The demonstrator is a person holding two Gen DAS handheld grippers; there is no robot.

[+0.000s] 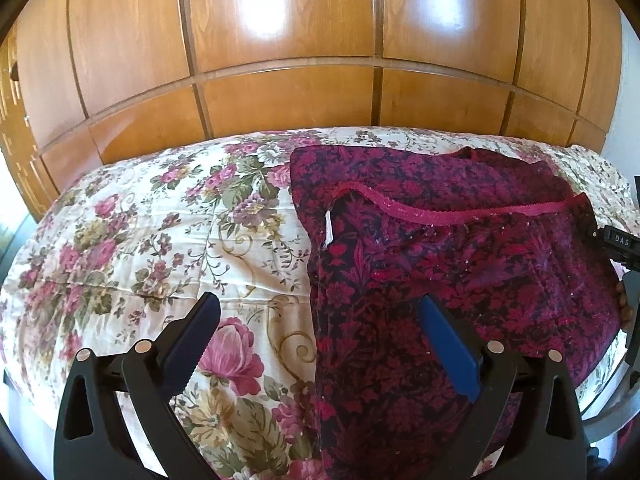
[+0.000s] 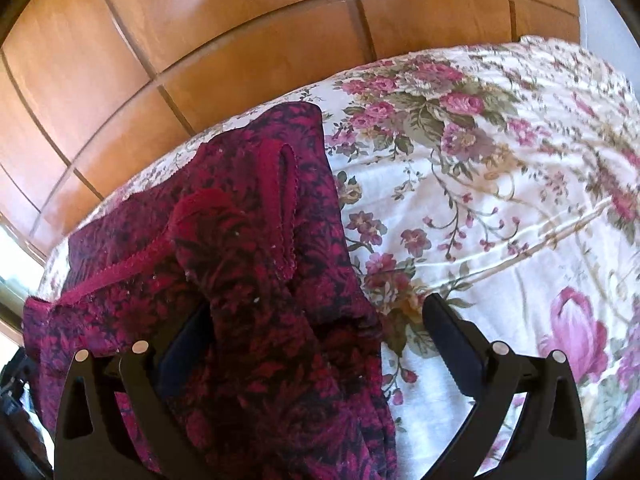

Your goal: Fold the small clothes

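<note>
**Garment part-folded on the bed, both grippers spread**

Left wrist view: the left gripper (image 1: 320, 344) has its jaws wide apart, gripping nothing. One finger hangs over the bedspread (image 1: 140, 240), the other over the garment (image 1: 460, 248), a dark red floral piece lying on the bed in front of a wardrobe (image 1: 280, 40). A pink lace edge (image 1: 440, 216) crosses it, so a layer seems already turned over. At the right edge part of the right gripper (image 1: 624, 248) shows, cut off.

Right wrist view: the right gripper (image 2: 316, 336) is also spread. Bunched cloth of the garment (image 2: 248, 280) lies between its fingers and covers most of the left one; whether it touches the cloth I cannot tell. This side is rumpled, so I judge that smoothing and further folds remain. The garment's near edge is out of frame.
</note>
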